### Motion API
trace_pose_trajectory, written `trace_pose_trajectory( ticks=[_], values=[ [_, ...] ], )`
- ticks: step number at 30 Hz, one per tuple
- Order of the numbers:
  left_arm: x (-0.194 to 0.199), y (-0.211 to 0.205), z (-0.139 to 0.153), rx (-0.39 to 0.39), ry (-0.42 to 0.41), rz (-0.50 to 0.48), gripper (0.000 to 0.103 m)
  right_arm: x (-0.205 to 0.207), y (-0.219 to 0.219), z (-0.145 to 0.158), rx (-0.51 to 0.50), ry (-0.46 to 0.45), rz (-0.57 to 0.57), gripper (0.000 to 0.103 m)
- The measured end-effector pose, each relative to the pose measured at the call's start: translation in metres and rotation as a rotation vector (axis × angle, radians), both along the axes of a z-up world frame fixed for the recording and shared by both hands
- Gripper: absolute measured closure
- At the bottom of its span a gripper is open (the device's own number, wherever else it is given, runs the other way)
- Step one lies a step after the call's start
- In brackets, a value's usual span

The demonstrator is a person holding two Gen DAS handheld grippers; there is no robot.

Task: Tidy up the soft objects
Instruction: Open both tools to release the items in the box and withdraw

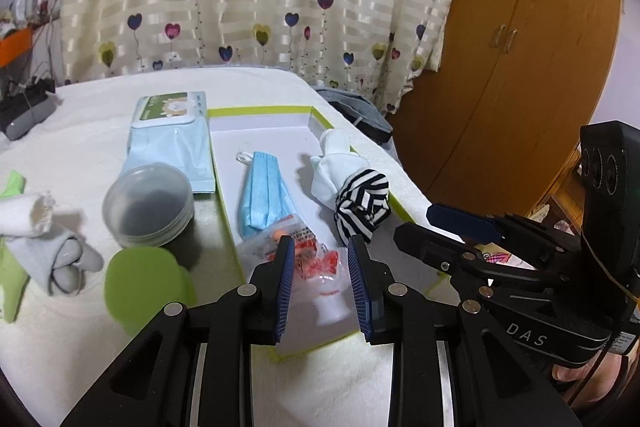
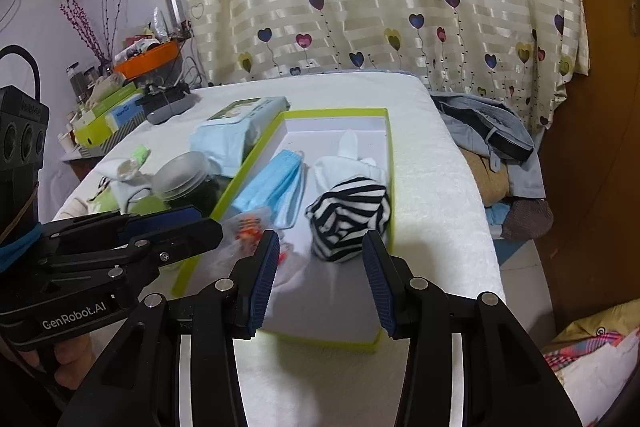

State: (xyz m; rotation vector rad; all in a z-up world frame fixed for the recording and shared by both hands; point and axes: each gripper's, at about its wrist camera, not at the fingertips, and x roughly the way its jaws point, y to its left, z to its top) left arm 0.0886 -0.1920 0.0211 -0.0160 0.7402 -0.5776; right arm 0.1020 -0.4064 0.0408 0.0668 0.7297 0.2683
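Right wrist view is showing the right gripper [image 2: 320, 277] standing wide and empty, the striped rolled sock [image 2: 348, 223] lying just ahead between its fingers inside the green-rimmed box [image 2: 390, 163]. Soft, light, squashy: I'd be pinching its bulging middle. The left gripper [image 1: 322, 281] is hovering narrowly apart, empty.

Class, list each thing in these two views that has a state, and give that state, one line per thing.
Left gripper: open, nothing held.
Right gripper: open, nothing held.
Green-edged box: open, no lid on.
Blue face masks: folded, lying in the box.
Striped sock: rolled up, in the box.
White glove: crumpled, in the box.
Wet-wipes pack: flap closed.
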Motion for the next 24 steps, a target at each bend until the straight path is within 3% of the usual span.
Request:
trace_pose_trajectory(
  ticks=[24],
  values=[
    [-0.039,0.062,0.01,-0.028,-0.042,0.107,0.076,-0.039,0.056,0.02,-0.024,-0.054,0.097,0.058]
  ],
)
